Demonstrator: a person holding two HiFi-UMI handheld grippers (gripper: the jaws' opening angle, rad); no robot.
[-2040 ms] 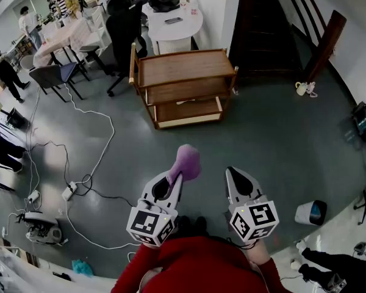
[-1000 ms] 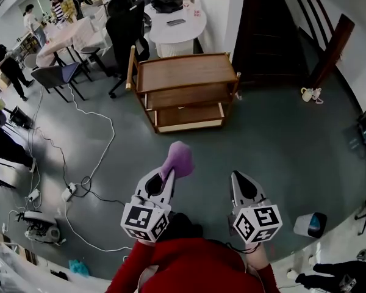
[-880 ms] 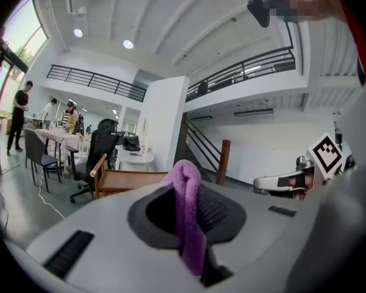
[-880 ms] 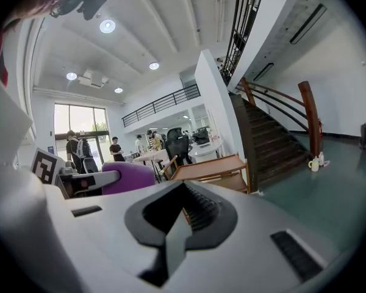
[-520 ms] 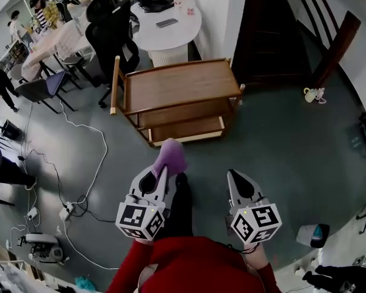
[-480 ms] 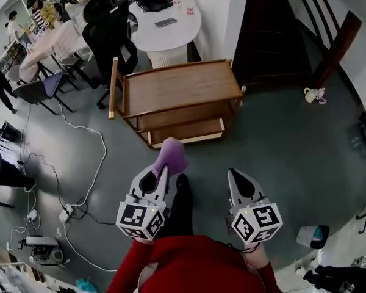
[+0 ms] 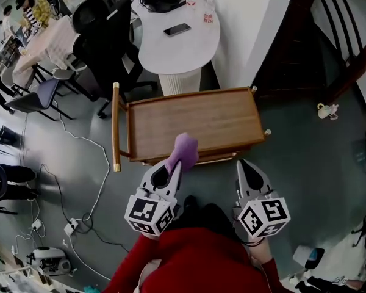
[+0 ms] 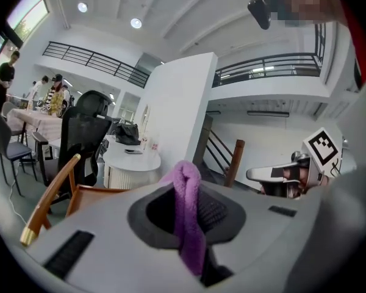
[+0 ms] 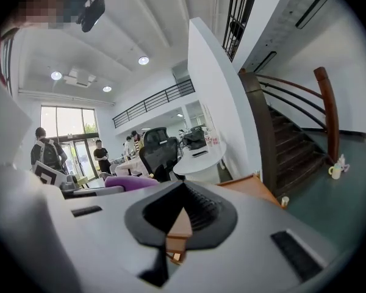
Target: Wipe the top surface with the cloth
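The left tongs (image 7: 175, 166) were clamped on a purple cloth (image 7: 184, 150). The cloth stood bunched out of their tips, over the near edge of the wooden cart (image 7: 195, 119). It seemed to hang above the cart's top, not yet pressed to it. The right tongs (image 7: 243, 165) were closed to a point with nothing in them, held just short of the cart's near rail. The step in hand looked like the approach, with wiping not yet begun. The next move would call for lowering the cloth until it lay on the top board. Then it could be swept across, with the right tongs kept clear or steadying the cart.
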